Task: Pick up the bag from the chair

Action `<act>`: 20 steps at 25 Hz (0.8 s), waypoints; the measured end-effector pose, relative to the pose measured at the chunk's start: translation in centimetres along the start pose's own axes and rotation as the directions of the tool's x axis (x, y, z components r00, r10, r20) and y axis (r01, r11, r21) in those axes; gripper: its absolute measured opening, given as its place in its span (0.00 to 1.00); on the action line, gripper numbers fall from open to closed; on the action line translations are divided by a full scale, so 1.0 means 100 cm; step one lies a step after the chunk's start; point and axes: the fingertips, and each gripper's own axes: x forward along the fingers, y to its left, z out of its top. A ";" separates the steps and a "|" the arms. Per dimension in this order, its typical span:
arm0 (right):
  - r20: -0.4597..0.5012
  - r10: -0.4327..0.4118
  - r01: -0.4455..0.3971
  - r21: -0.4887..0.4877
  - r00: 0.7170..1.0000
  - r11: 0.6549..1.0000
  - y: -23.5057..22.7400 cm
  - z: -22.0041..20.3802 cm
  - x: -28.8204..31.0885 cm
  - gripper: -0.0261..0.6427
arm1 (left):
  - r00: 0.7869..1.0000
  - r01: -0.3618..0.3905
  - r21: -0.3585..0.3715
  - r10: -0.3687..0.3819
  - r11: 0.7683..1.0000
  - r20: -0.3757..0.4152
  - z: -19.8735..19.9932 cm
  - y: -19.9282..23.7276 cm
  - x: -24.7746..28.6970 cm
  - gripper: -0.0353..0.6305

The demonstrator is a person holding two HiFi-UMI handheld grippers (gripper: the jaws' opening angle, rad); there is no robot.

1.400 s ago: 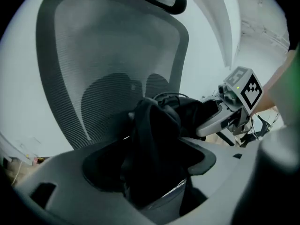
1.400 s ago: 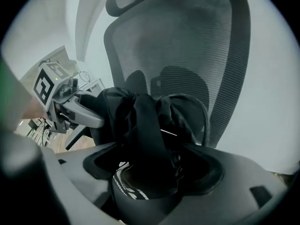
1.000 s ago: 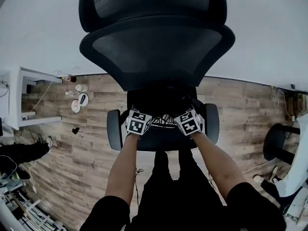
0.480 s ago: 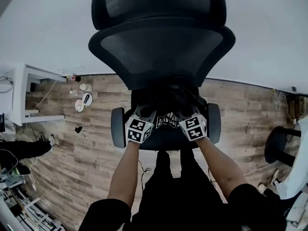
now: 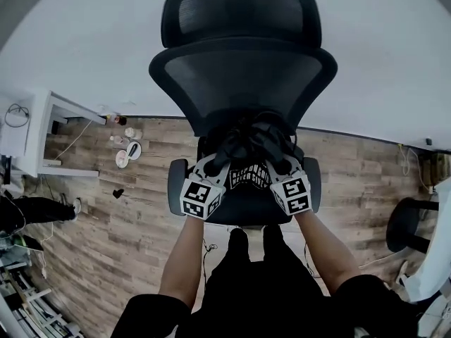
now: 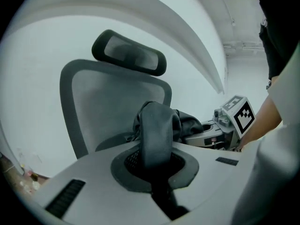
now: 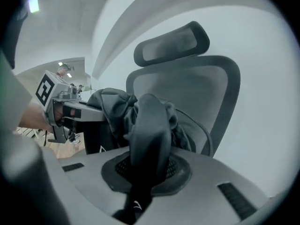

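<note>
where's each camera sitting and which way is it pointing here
Head view: on the head, facing steeply down at the chair, bag and floor; forearms, left gripper and right gripper show.
Left gripper view: on the left gripper, facing the chair back along jaws shut on the bag; right gripper shows at right.
Right gripper view: on the right gripper, jaws shut on the bag, facing the chair back; left gripper at left.
Shared: both gripper views show the bag, the headrest and each other's gripper.
</note>
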 end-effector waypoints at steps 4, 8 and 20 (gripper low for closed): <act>0.094 -0.015 0.018 -0.029 0.995 0.999 -0.005 0.050 -0.022 0.11 | 0.998 -0.020 0.079 0.014 0.997 0.067 0.051 -0.003 -0.018 0.11; 0.193 -0.046 0.051 -0.020 0.980 0.999 -0.011 0.098 -0.053 0.11 | 0.988 -0.049 0.127 0.030 0.991 0.154 0.104 -0.013 -0.037 0.11; 0.466 -0.093 0.125 -0.038 0.880 0.991 -0.018 0.227 -0.142 0.11 | 0.919 -0.115 0.187 0.034 0.976 0.392 0.237 -0.052 -0.093 0.11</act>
